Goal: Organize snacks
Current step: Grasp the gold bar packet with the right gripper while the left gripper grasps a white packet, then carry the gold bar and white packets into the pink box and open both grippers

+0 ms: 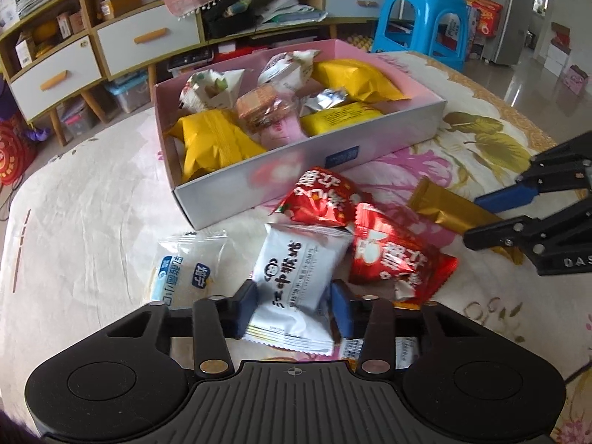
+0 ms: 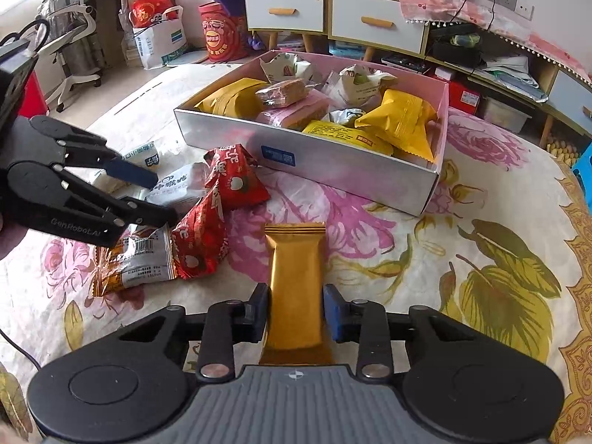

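We have the left hand-held gripper (image 1: 294, 305) down over the loose pile on the floral-covered surface (image 1: 92, 199), and its blue pads sit against both sides of a white snack packet (image 1: 292, 288) with dark lettering, so it grips that packet. Just left of it lies a clear-wrapped pale cake (image 1: 185, 273), and to the right two red foil packets (image 1: 355, 229) overlap each other beside the box. Over on the other side, our right hand-held gripper (image 2: 296, 312) is clamped on a gold foil bar (image 2: 295, 288), pads pressing its long edges, the bar's crimped far end pointing toward the box. From the left wrist view we see that same gripper reaching in from the right edge with the gold bar between its fingers. From the right wrist view the left gripper comes in from the left edge above the white packet, and an orange-and-white packet (image 2: 133, 259) with a barcode lies near it, touching one of the red ones. The open box (image 1: 318, 170), pink inside and silvery outside, sits farther back on the surface and is already well stocked: yellow packets (image 1: 214, 144) at both ends, a wrapped brown wafer stack (image 1: 262, 105) on a pink packet in the middle, and white paper-wrapped pieces along the far wall. Behind it all stand drawers (image 1: 148, 40) with orange handles and a blue plastic stool (image 1: 421, 18).
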